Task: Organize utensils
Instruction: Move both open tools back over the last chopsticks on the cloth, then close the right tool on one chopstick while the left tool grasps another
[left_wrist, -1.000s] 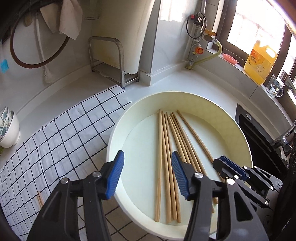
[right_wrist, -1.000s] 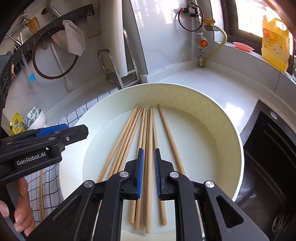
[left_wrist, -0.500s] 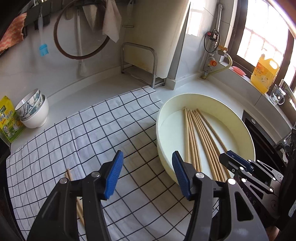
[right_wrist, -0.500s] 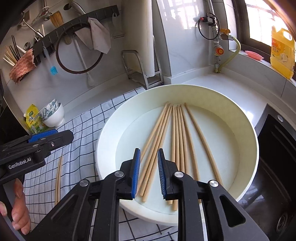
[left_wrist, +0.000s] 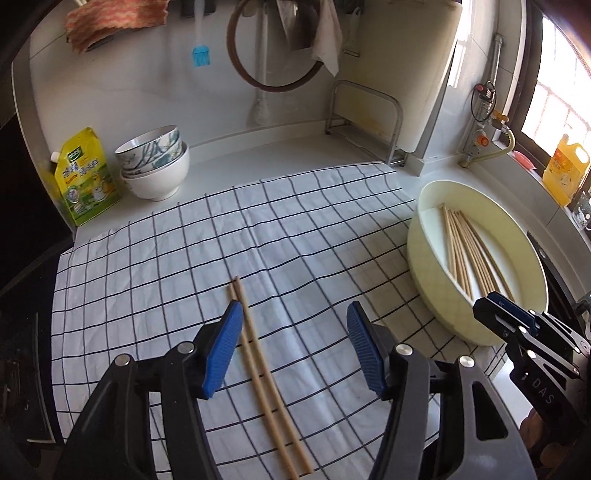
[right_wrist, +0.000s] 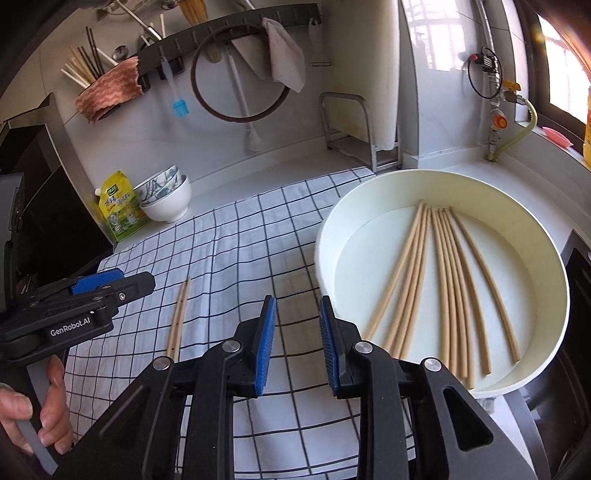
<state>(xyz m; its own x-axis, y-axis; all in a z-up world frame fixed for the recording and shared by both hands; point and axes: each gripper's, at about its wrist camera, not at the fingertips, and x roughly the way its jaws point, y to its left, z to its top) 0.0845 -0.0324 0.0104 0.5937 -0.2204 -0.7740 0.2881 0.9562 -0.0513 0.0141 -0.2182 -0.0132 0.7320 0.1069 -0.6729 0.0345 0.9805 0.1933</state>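
Note:
Two wooden chopsticks (left_wrist: 258, 369) lie side by side on the checked cloth (left_wrist: 295, 229). My left gripper (left_wrist: 293, 347) hovers over them with its jaws opening; the pair runs under the gap close to the left pad, untouched. A cream basin (left_wrist: 428, 280) at the right holds several more chopsticks (left_wrist: 461, 251). My right gripper (right_wrist: 297, 343) hangs over the cloth (right_wrist: 240, 236) just left of the basin (right_wrist: 424, 184). Its jaws are opening with nothing between them. The right wrist view also shows the basin's chopsticks (right_wrist: 448, 280), the pair on the cloth (right_wrist: 179, 317) and the left gripper (right_wrist: 92, 295).
Stacked bowls (left_wrist: 155, 166) and a yellow pouch (left_wrist: 85, 177) stand at the back left of the counter. A metal rack (left_wrist: 365, 118) with a white board sits at the back wall. A dark sink (right_wrist: 576, 295) lies right of the basin. A hand (right_wrist: 48, 410) holds the left gripper's handle.
Both grippers have swung left from over the basin to over the checked cloth. The right jaws have widened, the left slightly. The pair on the cloth now lies under the left gripper.

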